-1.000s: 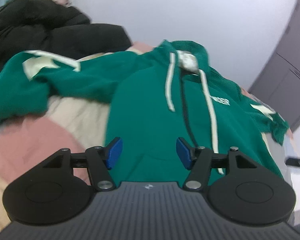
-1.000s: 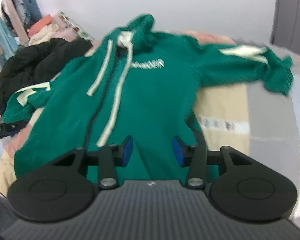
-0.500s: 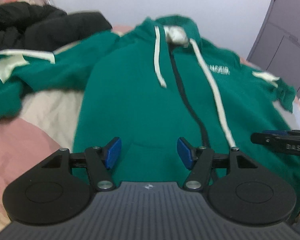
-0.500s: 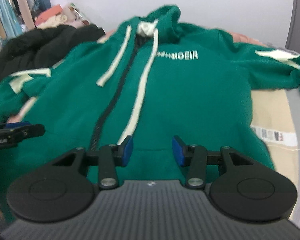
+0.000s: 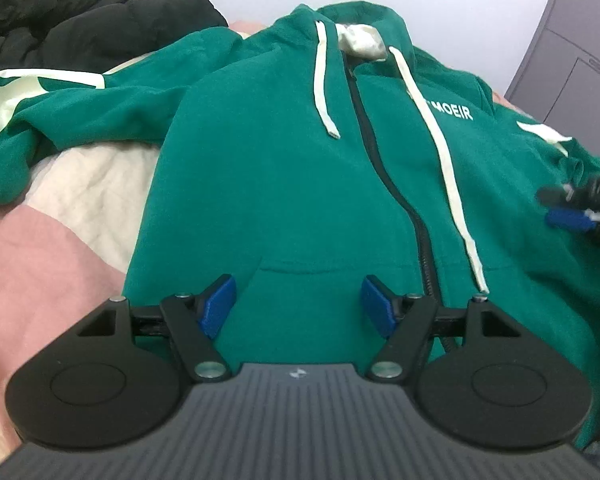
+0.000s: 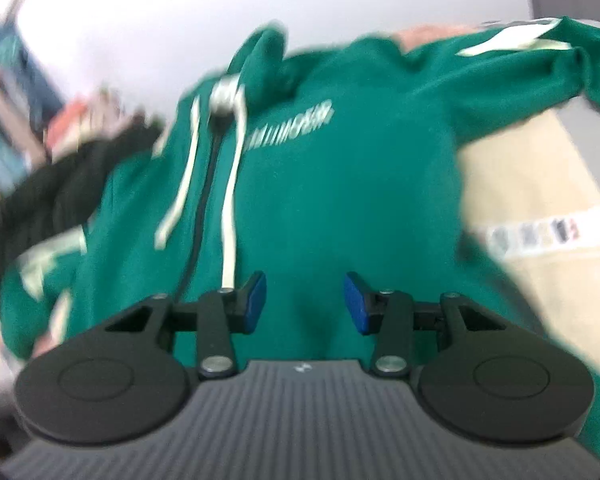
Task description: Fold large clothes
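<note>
Folding looks not yet begun: green hoodie (image 5: 284,184) lies face up, spread flat on the bed (image 5: 48,248), sleeves out. Left gripper (image 5: 298,306) hovers over its hem, jaws opening and empty; right gripper (image 6: 304,300) hangs half open, gripping nothing.

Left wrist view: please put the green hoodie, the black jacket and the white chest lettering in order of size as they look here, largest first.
1. green hoodie, which fills most of the view.
2. black jacket, partly cut off at the edge and farther away, so its real size is unsure.
3. white chest lettering, clearly the smallest.
</note>
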Demonstrator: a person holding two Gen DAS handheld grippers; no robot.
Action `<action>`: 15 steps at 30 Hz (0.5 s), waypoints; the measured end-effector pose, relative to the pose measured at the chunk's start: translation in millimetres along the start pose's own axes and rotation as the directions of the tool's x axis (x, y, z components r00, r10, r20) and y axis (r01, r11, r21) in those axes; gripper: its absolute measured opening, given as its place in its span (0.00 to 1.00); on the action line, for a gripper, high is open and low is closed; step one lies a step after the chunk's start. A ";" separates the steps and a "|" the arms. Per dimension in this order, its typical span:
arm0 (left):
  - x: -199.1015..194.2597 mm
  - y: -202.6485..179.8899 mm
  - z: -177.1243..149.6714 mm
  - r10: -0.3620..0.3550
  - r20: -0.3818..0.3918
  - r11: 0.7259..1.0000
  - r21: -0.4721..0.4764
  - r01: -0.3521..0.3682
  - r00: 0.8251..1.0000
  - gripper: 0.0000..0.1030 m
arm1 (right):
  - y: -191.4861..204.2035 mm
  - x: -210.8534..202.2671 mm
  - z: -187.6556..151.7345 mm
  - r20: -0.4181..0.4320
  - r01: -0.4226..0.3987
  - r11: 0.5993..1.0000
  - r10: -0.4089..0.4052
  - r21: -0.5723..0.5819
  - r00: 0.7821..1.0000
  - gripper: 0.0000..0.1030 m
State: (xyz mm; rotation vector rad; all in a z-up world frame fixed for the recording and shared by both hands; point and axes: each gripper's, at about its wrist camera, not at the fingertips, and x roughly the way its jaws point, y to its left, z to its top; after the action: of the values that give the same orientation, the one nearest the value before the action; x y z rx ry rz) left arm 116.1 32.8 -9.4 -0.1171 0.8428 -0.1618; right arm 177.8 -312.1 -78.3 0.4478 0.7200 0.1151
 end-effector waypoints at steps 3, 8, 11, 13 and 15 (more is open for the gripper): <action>-2.6 2.4 -1.0 0.003 0.008 1.000 -0.023 -0.003 1.000 0.72 | -27.0 -6.5 25.3 0.093 0.001 0.992 -0.013 0.127 0.996 0.71; -6.9 8.5 -0.2 -0.016 0.022 0.996 -0.083 0.018 1.000 0.72 | -81.5 3.8 59.1 0.177 0.093 0.971 -0.133 0.218 0.975 0.72; -6.7 11.9 0.0 -0.026 0.021 0.993 -0.112 0.028 0.999 0.72 | -119.8 16.3 72.5 0.187 0.120 0.942 -0.186 0.314 0.965 0.72; -5.7 14.4 -0.8 -0.023 0.022 0.992 -0.121 0.026 0.999 0.72 | -144.8 23.4 76.7 0.193 0.126 0.916 -0.212 0.381 0.958 0.72; -4.1 15.7 -1.2 -0.021 0.022 0.991 -0.129 0.023 1.000 0.72 | -169.6 28.3 77.6 0.204 0.117 0.887 -0.228 0.446 0.952 0.73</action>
State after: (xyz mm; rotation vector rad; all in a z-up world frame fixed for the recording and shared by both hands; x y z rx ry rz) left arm 114.0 49.0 -9.7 -0.2493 0.8317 -0.1265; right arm 241.7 -485.1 -117.9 0.8030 0.5272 -0.2756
